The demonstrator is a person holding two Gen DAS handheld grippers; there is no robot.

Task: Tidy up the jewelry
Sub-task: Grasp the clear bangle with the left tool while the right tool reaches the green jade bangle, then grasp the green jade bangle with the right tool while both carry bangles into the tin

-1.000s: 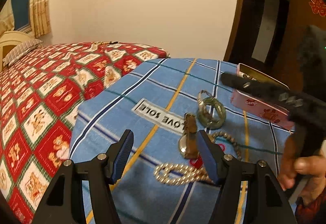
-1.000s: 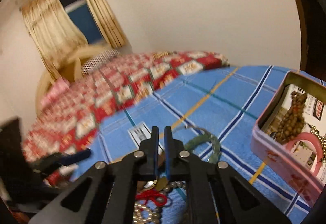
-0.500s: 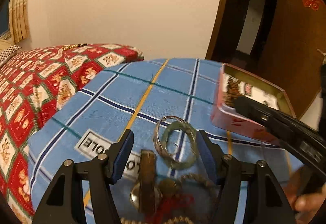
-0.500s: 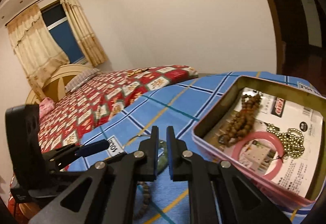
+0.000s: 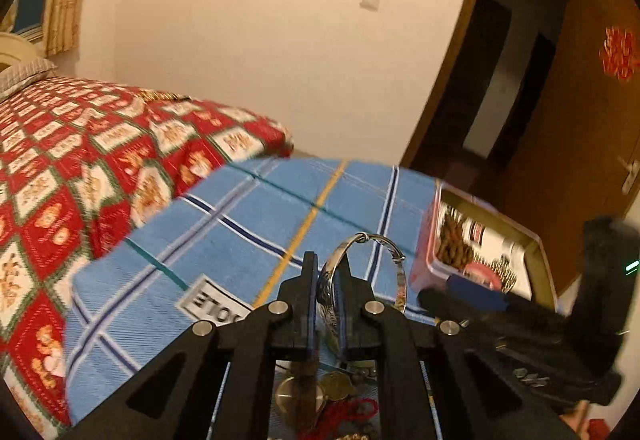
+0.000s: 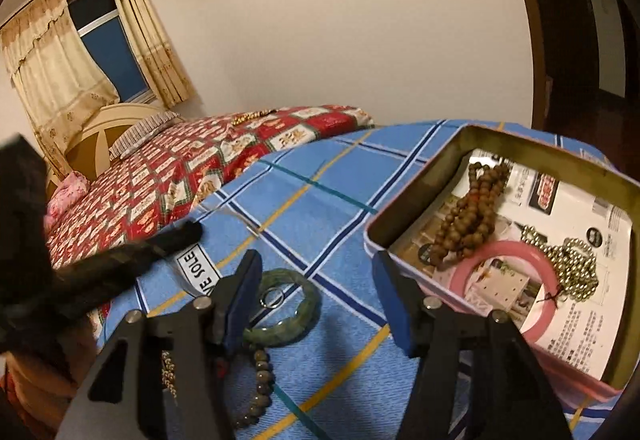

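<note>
A: The left hand-held gripper pinches the silver bangle edge-on, lifted just left of the pink tin.

B: It may twist free, though the view blurs. The right hand-held gripper is spread, empty, left of the tin.

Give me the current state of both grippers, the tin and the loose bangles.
Left gripper: shut on silver bangle, lifted.
Right gripper: open, holding nothing.
Pink tin: lidless, holding wooden beads, pink bangle, gold chain.
Green jade bangle: lying on the blue cloth.
</note>
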